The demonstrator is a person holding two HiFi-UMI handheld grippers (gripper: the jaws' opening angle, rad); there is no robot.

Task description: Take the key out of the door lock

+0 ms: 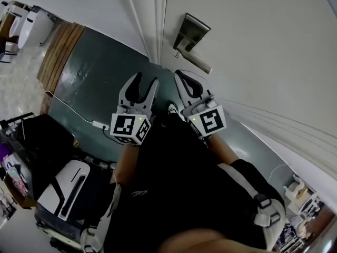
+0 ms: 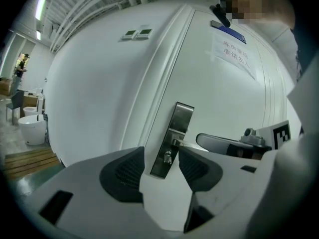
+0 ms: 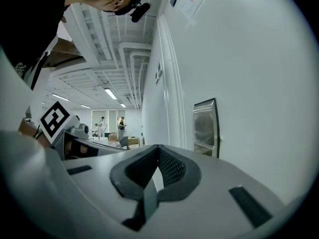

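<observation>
Left gripper point(image 1: 147, 79): jaws spread, empty, held short of the door point(image 1: 253, 46).
Right gripper point(image 1: 181, 77): jaws pressed together on nothing, just beside the left.
Key point(image 2: 168, 157): small silvery stub in the cylinder at the lock plate's point(image 2: 173, 133) lower end, untouched.
Around: lever handle point(image 1: 196, 61) above the key; paper notice point(image 2: 233, 54) higher on the door.

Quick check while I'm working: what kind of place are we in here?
Probably a big open workshop or lab hall: a white door with a metal lock plate, a green painted floor, and exposed ceiling ducts with strip lights.
</observation>
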